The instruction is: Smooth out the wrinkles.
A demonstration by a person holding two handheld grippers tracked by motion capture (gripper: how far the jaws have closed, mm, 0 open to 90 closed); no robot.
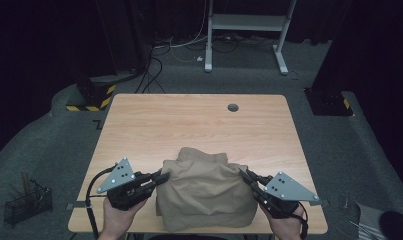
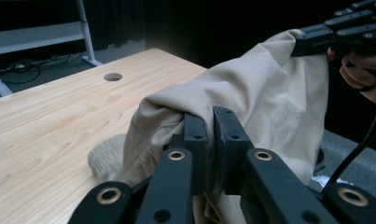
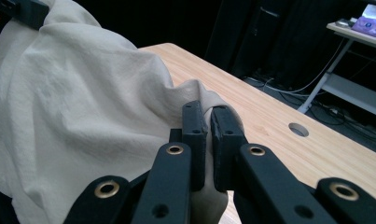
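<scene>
A tan cloth garment [image 1: 205,192] hangs stretched between my two grippers above the front of the wooden table [image 1: 189,125], its far part bunched on the tabletop. My left gripper [image 1: 163,177] is shut on the cloth's left edge. In the left gripper view the jaws [image 2: 210,122] pinch a fold of the cloth [image 2: 251,88], and the other gripper [image 2: 311,44] holds the far corner. My right gripper [image 1: 245,175] is shut on the right edge. The right gripper view has its jaws [image 3: 209,122] closed on a fold of the cloth [image 3: 73,107].
A round cable hole [image 1: 233,107] sits near the table's far edge. A white metal stand [image 1: 246,30] and cables lie on the floor beyond. A wire basket [image 1: 26,202] stands on the floor at left.
</scene>
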